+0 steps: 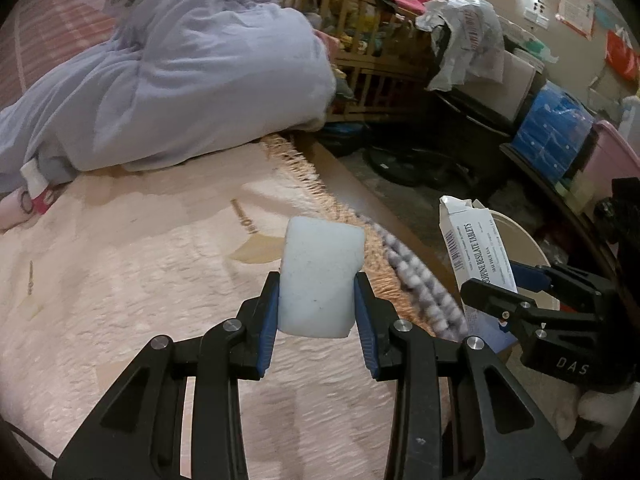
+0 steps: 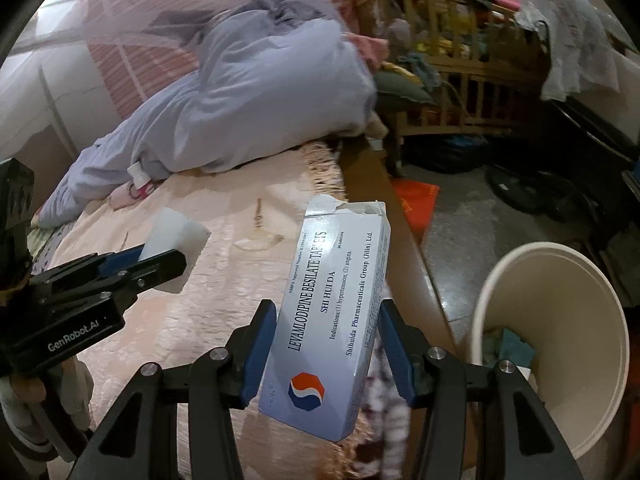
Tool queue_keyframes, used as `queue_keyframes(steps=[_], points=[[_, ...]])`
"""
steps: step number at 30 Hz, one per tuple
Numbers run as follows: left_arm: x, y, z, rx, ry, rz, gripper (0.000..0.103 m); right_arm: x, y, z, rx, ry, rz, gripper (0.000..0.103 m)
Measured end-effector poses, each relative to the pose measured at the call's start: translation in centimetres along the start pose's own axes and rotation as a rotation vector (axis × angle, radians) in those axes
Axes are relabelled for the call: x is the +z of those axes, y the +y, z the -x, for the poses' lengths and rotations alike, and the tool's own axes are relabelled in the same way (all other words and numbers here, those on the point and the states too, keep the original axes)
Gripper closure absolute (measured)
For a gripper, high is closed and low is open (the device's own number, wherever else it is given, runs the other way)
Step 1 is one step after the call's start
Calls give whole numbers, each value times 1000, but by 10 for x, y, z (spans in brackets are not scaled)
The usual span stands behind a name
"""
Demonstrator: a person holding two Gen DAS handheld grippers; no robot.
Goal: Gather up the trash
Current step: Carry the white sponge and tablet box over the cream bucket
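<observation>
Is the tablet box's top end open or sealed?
Open: the tablet box has a torn top flap standing up, seen from the right wrist.

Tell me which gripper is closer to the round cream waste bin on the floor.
Right. The right gripper, shut on the white tablet box, is just beside the cream waste bin. The left gripper, holding a white foam block, is farther away over the bed.

A cluttered home bedroom: pink bed, blue quilt, probably a wooden cot, floor clutter.
</observation>
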State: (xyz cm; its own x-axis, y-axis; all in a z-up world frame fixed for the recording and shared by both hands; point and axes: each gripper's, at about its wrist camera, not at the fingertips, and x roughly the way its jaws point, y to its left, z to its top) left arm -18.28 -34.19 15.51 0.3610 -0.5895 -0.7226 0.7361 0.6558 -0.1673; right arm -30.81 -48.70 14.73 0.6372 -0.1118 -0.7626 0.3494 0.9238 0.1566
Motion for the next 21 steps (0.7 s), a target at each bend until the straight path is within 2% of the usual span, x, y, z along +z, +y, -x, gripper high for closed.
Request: queue_keyframes(steps=[21], points=[[21,-75,-43,-101,29,-121,70,-17,-83,26,-94,-18,-157,52]])
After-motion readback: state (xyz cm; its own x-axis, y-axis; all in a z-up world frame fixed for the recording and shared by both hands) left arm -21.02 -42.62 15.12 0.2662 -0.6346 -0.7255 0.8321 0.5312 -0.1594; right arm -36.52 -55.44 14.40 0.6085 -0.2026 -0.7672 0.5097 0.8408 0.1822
